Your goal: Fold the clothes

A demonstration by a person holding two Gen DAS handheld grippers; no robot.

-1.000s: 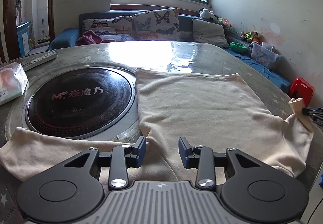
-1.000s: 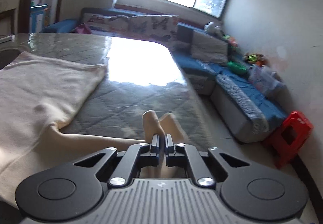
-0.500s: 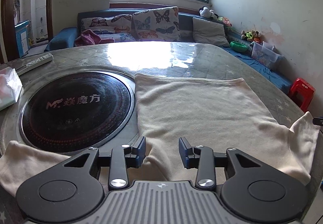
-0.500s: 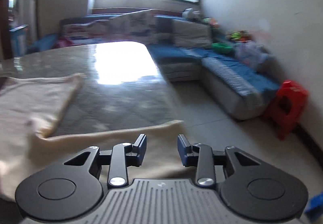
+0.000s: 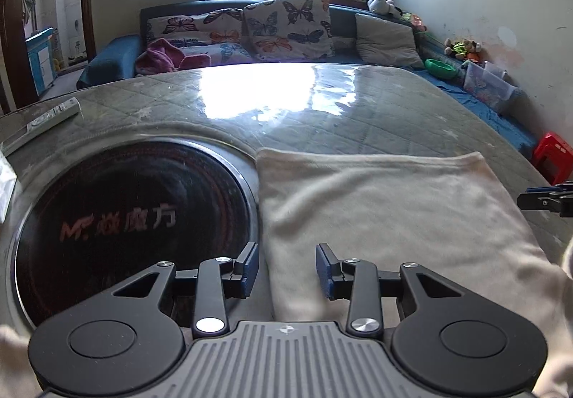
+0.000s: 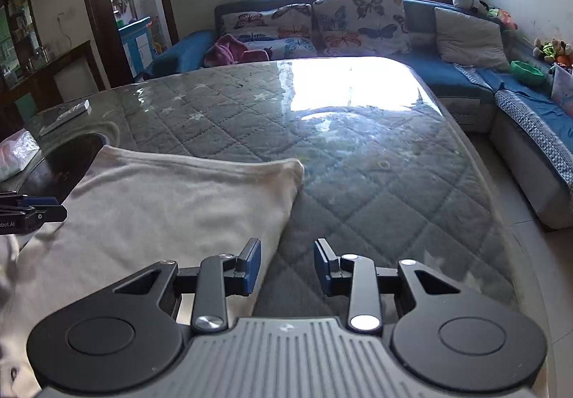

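Note:
A cream long-sleeved garment (image 5: 386,204) lies flat on the glass-topped table (image 5: 322,111), hem towards the window. My left gripper (image 5: 286,269) is open and hovers over the garment's left edge, beside the black cooktop; nothing is between its fingers. My right gripper (image 6: 286,265) is open too and hangs over the garment's right edge (image 6: 286,219), its left finger above the cloth and its right finger above bare table. Each gripper shows at the edge of the other's view: the right gripper (image 5: 548,199), the left gripper (image 6: 32,210). A sleeve end (image 5: 10,344) lies at the lower left.
A round black cooktop (image 5: 136,219) is set into the table left of the garment. A remote control (image 5: 46,122) and a tissue pack (image 6: 18,150) lie at the far left. Beyond the table's right edge are floor, a blue sofa (image 6: 530,104) and a red stool (image 5: 553,154).
My right gripper opened and let go of the sleeve cuff, then swung left towards the garment's body. My left gripper moved forward over the garment, still open.

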